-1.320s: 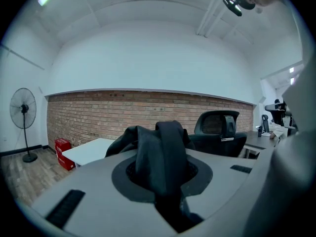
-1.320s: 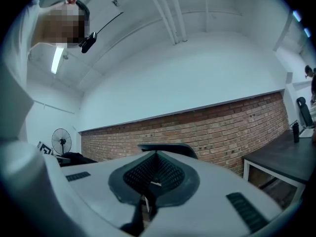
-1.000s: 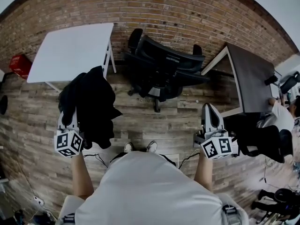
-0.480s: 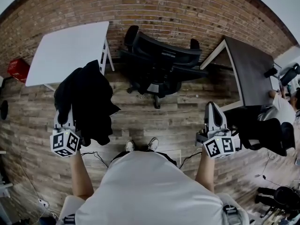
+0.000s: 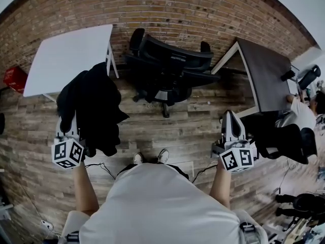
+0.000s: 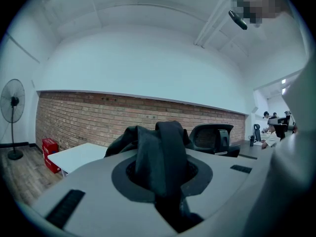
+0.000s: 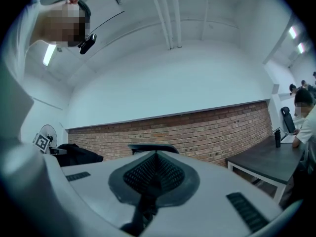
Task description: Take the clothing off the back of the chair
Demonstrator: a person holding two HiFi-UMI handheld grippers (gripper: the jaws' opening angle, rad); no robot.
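My left tongs (image 5: 75, 125) grip the black clothing (image 5: 96, 111), which hangs clear of the chair (image 5: 167, 70), over the floor by the white counter's (image 5: 66, 57) near edge. The right tongs (image 5: 231, 117) are closed and empty. I'd keep the pinch firm and carry high (loose folds could slip). A second ago the hold was the same, and the bundle has only drifted slightly left.

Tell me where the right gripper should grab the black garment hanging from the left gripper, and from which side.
Likely the loose edge of the black garment drooping on its inner side, approached level from the right. The left gripper pinches a bunched fold, so that edge hangs free facing the right gripper, which is shut.
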